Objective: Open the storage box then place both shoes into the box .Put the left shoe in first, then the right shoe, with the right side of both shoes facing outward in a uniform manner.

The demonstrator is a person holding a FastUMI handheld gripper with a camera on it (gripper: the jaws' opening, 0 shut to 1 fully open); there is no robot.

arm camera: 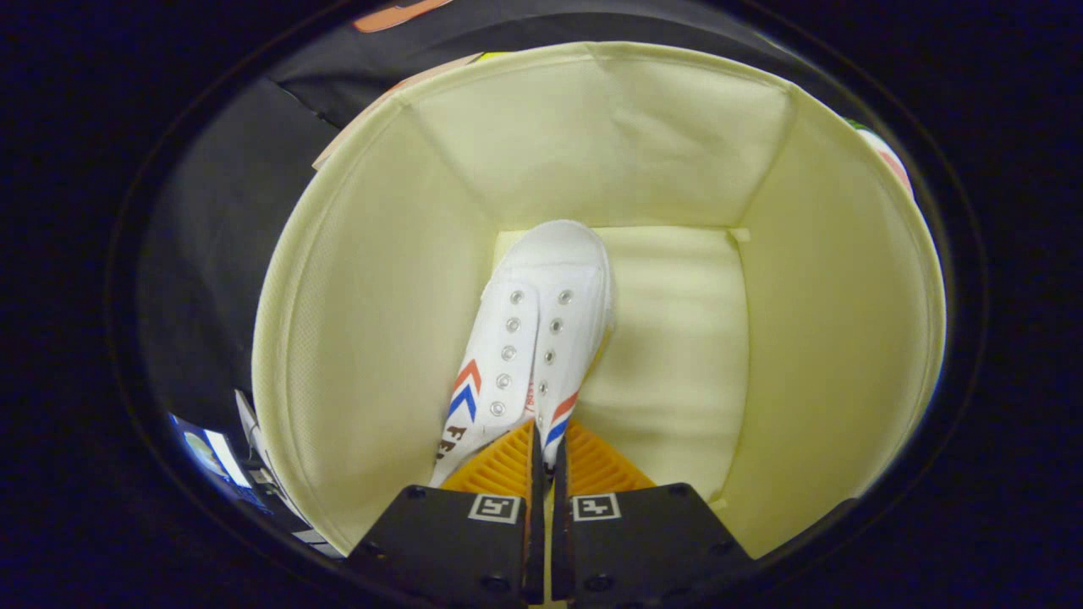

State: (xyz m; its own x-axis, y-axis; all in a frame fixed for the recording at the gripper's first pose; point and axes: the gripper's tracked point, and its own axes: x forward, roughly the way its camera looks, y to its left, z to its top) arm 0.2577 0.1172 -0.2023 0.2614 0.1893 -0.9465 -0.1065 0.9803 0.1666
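At the lower middle of the frame, the ridged fingers (548, 457) clench the heel end of a white canvas shoe (541, 338) with metal eyelets. Its rounded toe points ahead, inside the pale, soft-walled fabric storage box (355, 321).

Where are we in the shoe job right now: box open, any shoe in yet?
The box is open. One white shoe hangs inside it, toe toward the floor of the box, near the left wall. The tool is shut on the shoe at its heel end, so it isn't released yet. Left: let it go, then bring the second shoe.
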